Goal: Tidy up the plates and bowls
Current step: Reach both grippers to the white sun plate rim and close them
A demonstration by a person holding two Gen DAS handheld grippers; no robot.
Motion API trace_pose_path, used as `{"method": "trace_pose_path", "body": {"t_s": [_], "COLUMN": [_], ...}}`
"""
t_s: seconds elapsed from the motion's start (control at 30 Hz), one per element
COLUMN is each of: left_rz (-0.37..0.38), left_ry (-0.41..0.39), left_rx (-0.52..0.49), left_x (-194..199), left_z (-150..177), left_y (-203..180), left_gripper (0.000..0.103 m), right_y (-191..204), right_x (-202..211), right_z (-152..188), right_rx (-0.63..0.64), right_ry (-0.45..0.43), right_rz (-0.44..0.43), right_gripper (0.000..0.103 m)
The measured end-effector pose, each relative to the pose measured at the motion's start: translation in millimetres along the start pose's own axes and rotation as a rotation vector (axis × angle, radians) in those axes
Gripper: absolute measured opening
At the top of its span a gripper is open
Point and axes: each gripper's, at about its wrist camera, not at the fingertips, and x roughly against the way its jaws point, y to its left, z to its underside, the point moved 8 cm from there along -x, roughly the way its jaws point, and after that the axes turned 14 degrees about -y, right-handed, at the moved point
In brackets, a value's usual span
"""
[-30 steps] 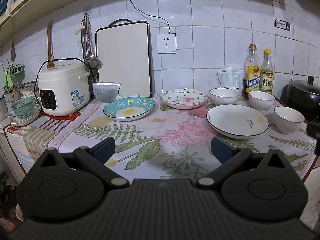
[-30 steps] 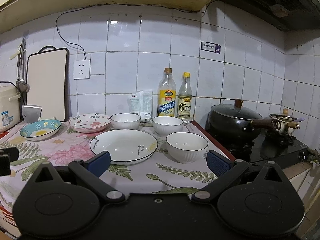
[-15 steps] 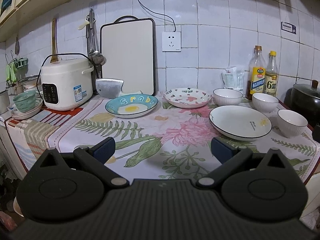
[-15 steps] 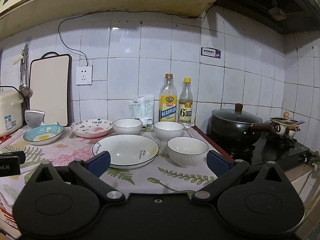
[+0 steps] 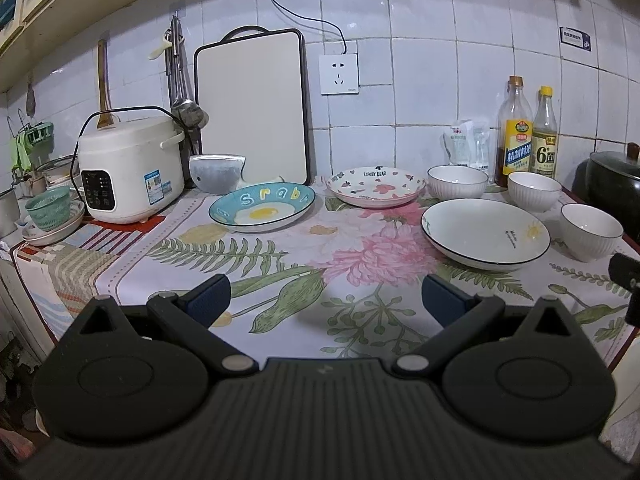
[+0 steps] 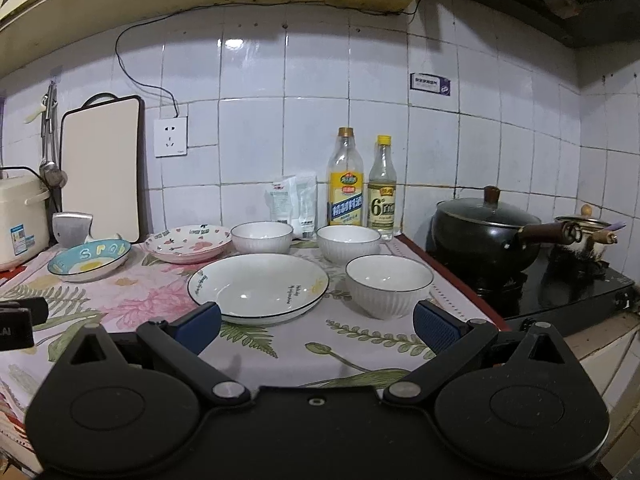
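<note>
1. Left hand-held gripper [image 5: 324, 300]: jaws spread wide, nothing between them; it hangs over the near edge of the tabletop [image 5: 280, 280], which is covered with a floral cloth. Likely poised to pick a first piece.
2. Right hand-held gripper [image 6: 318, 326]: jaws likewise spread and empty, facing the white dishes, well short of touching any.
3. Large white plate [image 6: 258, 286], dark rim: nearest dish, lying flat on the cloth just ahead of the right gripper. By its width it looks a fit base for a plate stack.
4. Near white bowl [image 6: 389, 285], ribbed: upright, just right of the large plate, near the tabletop's stove-side edge.
5. Two further white bowls [image 6: 262, 236] and [image 6: 348, 242]: upright, apart from each other, behind the large plate. All three bowls look alike, so nesting seems possible.
6. Pink patterned plate [image 5: 375, 185]: flat, towards the back, left of the bowls.
7. Blue egg-print plate [image 5: 262, 207]: flat, left of the pink plate, in front of the cutting board [image 5: 252, 108].
8. Back row: rice cooker [image 5: 130, 168] at left, two bottles [image 6: 346, 184] against the tiled wall, black pot [image 6: 484, 232] on the stove at right.
9. Status: every plate and bowl sits singly; sorting appears not yet begun.
</note>
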Motion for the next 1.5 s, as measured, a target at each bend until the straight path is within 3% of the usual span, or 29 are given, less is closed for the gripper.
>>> {"method": "trace_pose_path", "body": {"t_s": [0.33,0.5,0.73,0.9,1.1,1.33,1.5], "left_rz": [0.037,0.103,0.152,0.231,0.256,0.331,0.335], "left_ry": [0.02,-0.013,-0.055,-0.008,0.054,0.129,0.196], "left_rx": [-0.025,-0.039,-0.008,0.077,0.141,0.183,0.175], "left_x": [-16,-36,-79,-111,-154,-194,-216], "left_z": [-6,-22,-32,-27,-6,22,39], "left_y": [-5,-20,-44,-60,-77,-102,-115], "left_gripper": [0.103,0.103,0.103,0.102,0.099,0.086,0.067], "right_y": [2,-4,-8,-2,2,-1,-5], "right_x": [-23,-45,-91,-120,-150,-178,-187], "right_z": [6,2,20,36,54,76,84], "right_rx": [0.026,-0.013,-0.151,-0.226,-0.278,-0.307,-0.315], "right_ry": [-0.044,-0.099,0.017,0.066,0.121,0.172,0.181], "right_rz": [-0.093,-0.212,-0.28,-0.295,-0.28,-0.244,-0.207], "right_gripper": [0.103,0.103,0.103,0.103,0.1,0.086,0.073]}}
